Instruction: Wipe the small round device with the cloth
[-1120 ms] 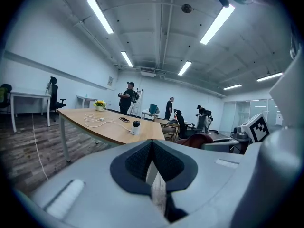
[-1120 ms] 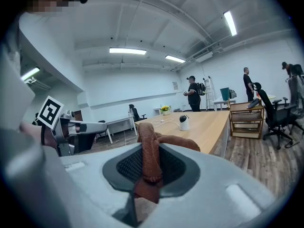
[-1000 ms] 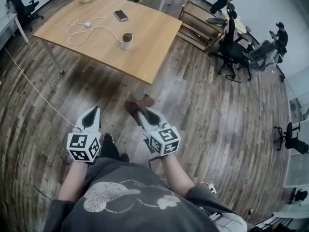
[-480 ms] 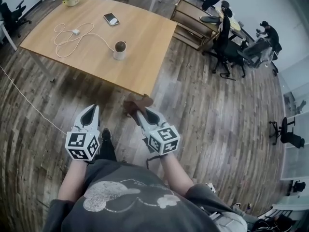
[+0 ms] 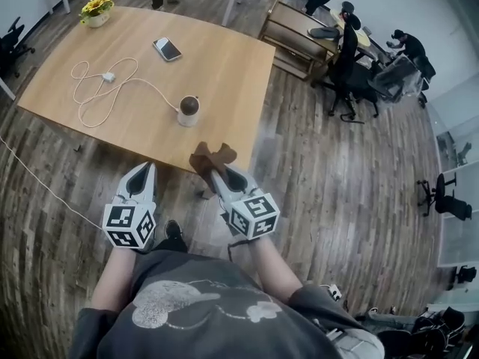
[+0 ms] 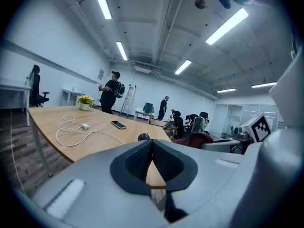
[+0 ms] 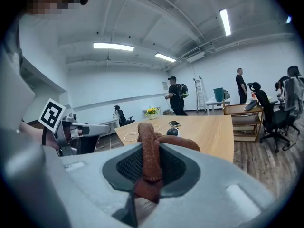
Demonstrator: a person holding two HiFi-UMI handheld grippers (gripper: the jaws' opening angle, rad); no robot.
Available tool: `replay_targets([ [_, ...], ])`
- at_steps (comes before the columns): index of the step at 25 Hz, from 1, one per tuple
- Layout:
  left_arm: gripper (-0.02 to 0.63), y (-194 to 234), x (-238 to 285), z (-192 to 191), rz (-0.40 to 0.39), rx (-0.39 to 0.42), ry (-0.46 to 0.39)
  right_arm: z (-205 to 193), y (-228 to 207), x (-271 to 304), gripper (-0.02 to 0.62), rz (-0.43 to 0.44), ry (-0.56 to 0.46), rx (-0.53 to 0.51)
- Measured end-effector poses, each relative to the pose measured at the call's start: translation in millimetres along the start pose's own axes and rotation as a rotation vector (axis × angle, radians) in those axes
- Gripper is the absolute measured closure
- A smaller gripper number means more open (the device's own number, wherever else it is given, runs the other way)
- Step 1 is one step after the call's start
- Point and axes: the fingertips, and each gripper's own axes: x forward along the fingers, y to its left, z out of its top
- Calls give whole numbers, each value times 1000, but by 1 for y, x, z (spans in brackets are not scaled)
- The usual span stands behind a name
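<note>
1. The person is walking up to the desk. Its near edge is now lying just ahead of both grippers in the head view, where a second ago a wide strip of floor separated them.
2. The small round device is standing upright near that near edge, toward the desk's right side. A white cable is trailing from it toward the left edge.
3. The right gripper is still pinching the brown cloth, which is bunching up above its jaws. The right gripper view is showing the device just beyond the cloth.
4. The left gripper is staying pressed together on nothing, level with the right one.
5. The approach is probably nearly done. The cloth is still well apart from the device, so wiping is not yet starting, and the right gripper likely needs to reach forward over the edge.
</note>
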Motion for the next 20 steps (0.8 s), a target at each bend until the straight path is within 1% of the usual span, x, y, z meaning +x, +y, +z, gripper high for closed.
replay_targets([
  [4, 586, 17, 25, 16, -34, -2, -3, 17, -6, 27, 531, -23, 4, -9],
  [9, 586, 33, 45, 20, -59, 4, 16, 30, -5, 54, 531, -23, 11, -37],
  [14, 586, 47, 58, 19, -32, -26, 32, 33, -4, 69, 531, -2, 33, -38],
  [17, 586, 47, 68, 19, -21, -41, 38, 38, -10, 78, 531, 12, 29, -37],
  [20, 586, 44, 80, 20, -14, -37, 42, 43, -16, 93, 531, 42, 30, -47],
])
